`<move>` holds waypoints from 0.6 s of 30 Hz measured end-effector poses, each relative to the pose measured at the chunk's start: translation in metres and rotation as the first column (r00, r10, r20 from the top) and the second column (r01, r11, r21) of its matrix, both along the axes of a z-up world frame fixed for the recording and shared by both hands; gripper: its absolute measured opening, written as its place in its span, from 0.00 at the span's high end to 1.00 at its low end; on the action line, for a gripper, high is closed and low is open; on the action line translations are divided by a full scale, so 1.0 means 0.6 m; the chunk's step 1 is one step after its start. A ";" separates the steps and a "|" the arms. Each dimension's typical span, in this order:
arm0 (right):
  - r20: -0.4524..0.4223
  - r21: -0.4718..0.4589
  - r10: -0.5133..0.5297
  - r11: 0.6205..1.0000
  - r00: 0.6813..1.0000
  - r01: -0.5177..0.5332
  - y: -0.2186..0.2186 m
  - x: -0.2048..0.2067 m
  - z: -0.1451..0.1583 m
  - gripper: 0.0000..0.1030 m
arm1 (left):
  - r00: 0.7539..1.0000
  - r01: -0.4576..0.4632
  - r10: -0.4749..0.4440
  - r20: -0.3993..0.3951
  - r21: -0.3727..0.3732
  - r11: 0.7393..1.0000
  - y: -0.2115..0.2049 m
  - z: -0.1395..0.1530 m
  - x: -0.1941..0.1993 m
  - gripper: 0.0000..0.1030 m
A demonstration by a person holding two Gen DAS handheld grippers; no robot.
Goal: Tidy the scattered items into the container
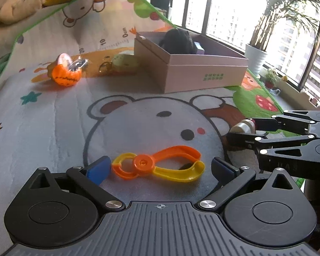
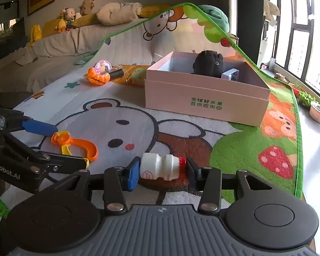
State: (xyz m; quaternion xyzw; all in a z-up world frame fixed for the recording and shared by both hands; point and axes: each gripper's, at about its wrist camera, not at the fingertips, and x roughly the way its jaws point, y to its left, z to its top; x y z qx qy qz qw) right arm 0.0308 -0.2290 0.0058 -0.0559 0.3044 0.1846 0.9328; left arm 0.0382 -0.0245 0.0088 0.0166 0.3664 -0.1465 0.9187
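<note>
An orange and yellow toy tongs [image 1: 157, 166] lies on the bear mat between the open fingers of my left gripper [image 1: 160, 168]; it also shows in the right wrist view [image 2: 74, 144]. My right gripper [image 2: 162, 169] is shut on a small white yogurt bottle [image 2: 160, 167] with a red cap, held end to end at mat level; the bottle also shows in the left wrist view [image 1: 245, 127]. The pink cardboard box [image 1: 204, 72] [image 2: 204, 100] stands beyond and holds a black plush [image 2: 209, 63] and a small white item.
An orange pumpkin toy [image 1: 66, 74] [image 2: 98, 77], a black wrapped item [image 2: 116, 73] and a green plush keychain [image 1: 125, 64] lie left of the box. A sofa with cushions and plush toys [image 2: 74, 16] stands behind. Potted plants [image 2: 319, 109] line the window at right.
</note>
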 end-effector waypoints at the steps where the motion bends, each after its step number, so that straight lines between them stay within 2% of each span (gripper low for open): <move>1: 0.001 0.003 -0.001 1.000 1.000 0.001 -0.001 -0.001 -0.001 0.57 | 1.000 0.004 -0.004 0.003 0.011 1.000 -0.004 -0.001 0.001 0.01; 10: 0.013 0.012 -0.007 1.000 1.000 0.007 -0.006 -0.006 -0.002 0.55 | 1.000 0.014 -0.016 0.026 0.091 0.996 -0.027 -0.006 0.006 0.00; 13: 0.014 0.013 -0.007 1.000 1.000 0.007 -0.005 -0.006 -0.004 0.51 | 0.999 0.020 -0.023 0.032 0.093 0.995 -0.028 -0.007 0.008 0.01; 18: 0.015 0.013 -0.003 1.000 1.000 0.003 -0.001 -0.004 -0.004 0.50 | 0.999 0.019 -0.022 0.036 0.087 0.996 -0.025 -0.007 0.007 0.03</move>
